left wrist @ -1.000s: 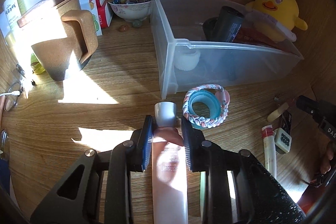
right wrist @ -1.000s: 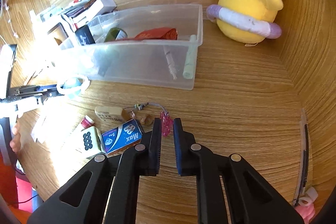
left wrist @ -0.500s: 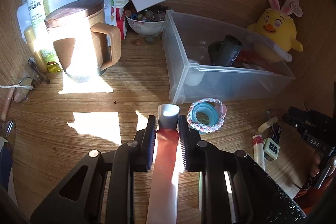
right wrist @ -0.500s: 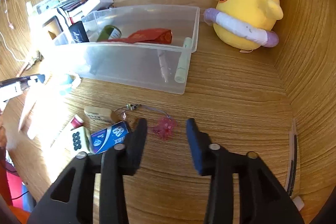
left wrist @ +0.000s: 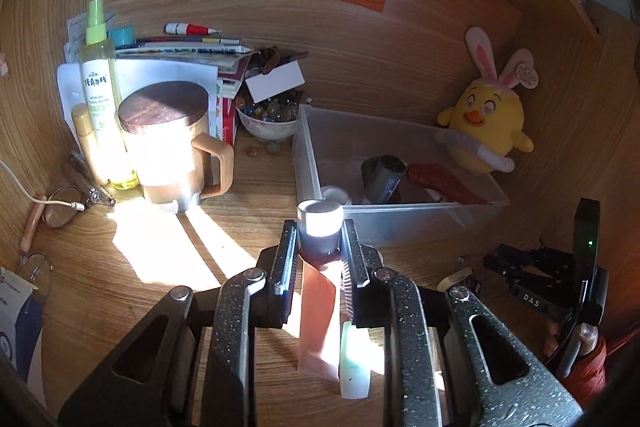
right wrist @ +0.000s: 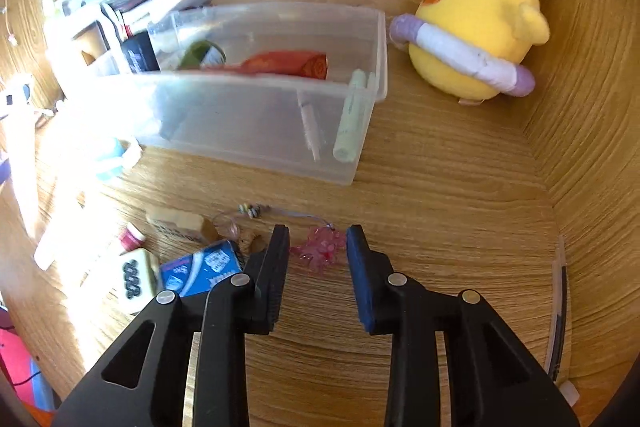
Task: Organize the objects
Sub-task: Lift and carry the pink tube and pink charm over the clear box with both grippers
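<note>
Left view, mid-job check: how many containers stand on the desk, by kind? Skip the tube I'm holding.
Bottles: 2 (green spray bottle, small tan bottle)
Lidded mug: 1
Bowl of beads: 1
Clear bin: 1
Total: 5

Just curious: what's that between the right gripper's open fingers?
A pink trinket on a thin cord, lying on the desk between the right gripper's fingers, right wrist view.
</note>
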Tool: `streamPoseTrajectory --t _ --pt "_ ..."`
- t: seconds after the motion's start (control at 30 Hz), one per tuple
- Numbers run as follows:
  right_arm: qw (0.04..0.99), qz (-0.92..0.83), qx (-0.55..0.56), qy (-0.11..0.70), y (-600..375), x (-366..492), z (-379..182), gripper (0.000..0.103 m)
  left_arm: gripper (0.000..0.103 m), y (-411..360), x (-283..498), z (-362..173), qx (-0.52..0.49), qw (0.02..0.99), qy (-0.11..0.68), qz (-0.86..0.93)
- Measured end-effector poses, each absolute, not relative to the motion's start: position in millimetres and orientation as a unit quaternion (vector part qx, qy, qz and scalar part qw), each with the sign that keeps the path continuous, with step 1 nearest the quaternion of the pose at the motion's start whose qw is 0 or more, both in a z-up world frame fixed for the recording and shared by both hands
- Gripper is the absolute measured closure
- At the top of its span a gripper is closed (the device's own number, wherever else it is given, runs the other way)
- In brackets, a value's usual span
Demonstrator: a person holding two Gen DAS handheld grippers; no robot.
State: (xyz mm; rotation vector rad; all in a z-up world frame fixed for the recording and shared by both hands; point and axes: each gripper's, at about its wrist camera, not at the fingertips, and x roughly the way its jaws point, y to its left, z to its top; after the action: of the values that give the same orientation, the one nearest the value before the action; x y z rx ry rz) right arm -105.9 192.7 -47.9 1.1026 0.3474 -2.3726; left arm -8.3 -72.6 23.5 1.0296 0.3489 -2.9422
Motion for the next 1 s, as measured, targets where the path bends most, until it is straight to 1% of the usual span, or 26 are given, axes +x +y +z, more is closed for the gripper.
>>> streamPoseTrajectory --t 0.37,0.7,1.0 --pt "0.282 -0.9 0.322 0.081 195 -89 19 0.076 0.083 -62 -6 61 0.276 -0.014 0.105 -0.955" --pt "0.296 -0.915 0.263 0.07 190 -88 63 0.076 0.083 -56 -18 89 0.237 -0.032 0.111 -0.965" --pt "0.305 -0.924 0.219 0.067 182 -96 92 0.076 0.083 -52 -46 104 0.225 -0.019 0.092 -0.97"
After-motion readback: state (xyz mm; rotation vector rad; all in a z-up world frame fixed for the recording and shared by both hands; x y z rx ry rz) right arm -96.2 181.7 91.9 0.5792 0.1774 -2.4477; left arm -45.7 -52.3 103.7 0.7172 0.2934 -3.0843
